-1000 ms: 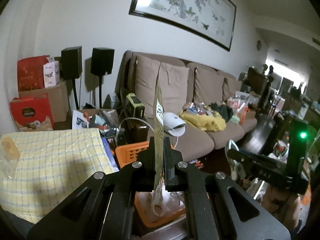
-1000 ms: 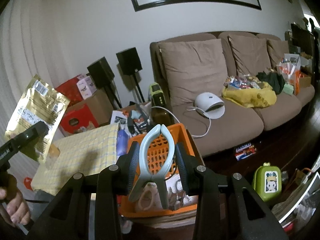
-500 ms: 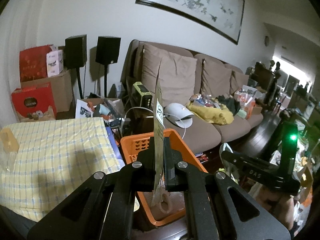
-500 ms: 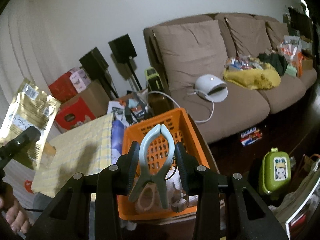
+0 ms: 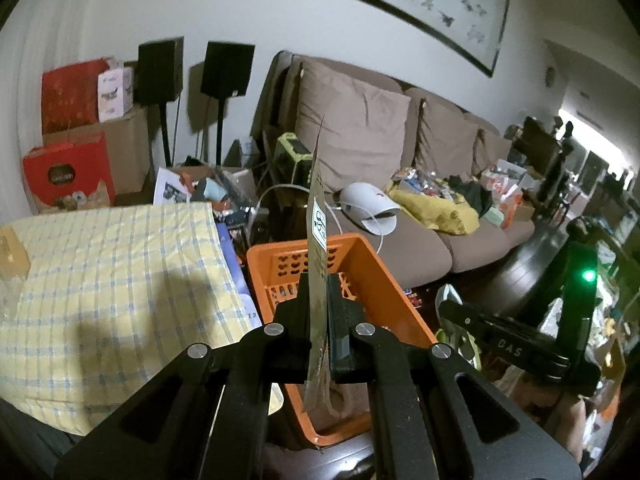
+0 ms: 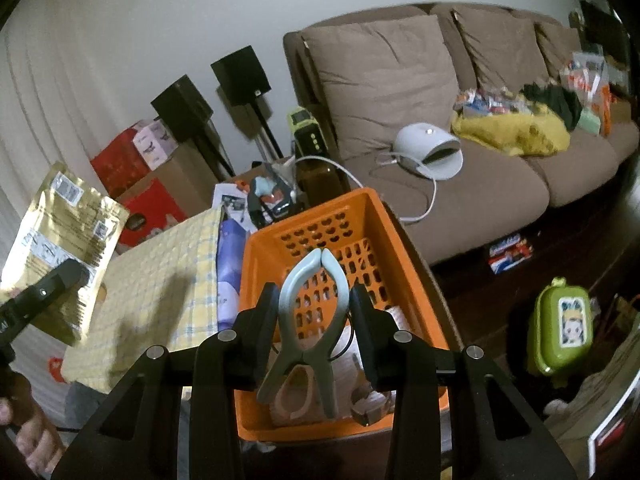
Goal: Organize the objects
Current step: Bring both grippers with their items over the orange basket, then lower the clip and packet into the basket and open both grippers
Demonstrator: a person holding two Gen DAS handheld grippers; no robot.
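My left gripper (image 5: pixel 319 300) is shut on a gold foil pouch (image 5: pixel 318 240), seen edge-on in the left wrist view and standing upright. In the right wrist view the same pouch (image 6: pixel 60 240) shows its printed face at the far left. My right gripper (image 6: pixel 314 300) is shut on a pale blue clip (image 6: pixel 310 320), whose closed tip points away from me. Both grippers hang over an orange slotted basket (image 6: pixel 328 224) that holds a beige ring-shaped thing and other small items. The right gripper's body (image 5: pixel 520 344) appears at the right of the left wrist view.
A yellow checked cloth (image 5: pixel 100 280) covers the surface left of the basket. Behind stand a brown sofa (image 6: pixel 440 120) with a white device (image 6: pixel 432 152) and yellow fabric, two black speakers, red boxes and floor clutter. A green case (image 6: pixel 560 328) sits on the dark floor.
Both grippers have sunk toward the orange basket, which now looks larger and nearer. Pouch and clip stay gripped as before.
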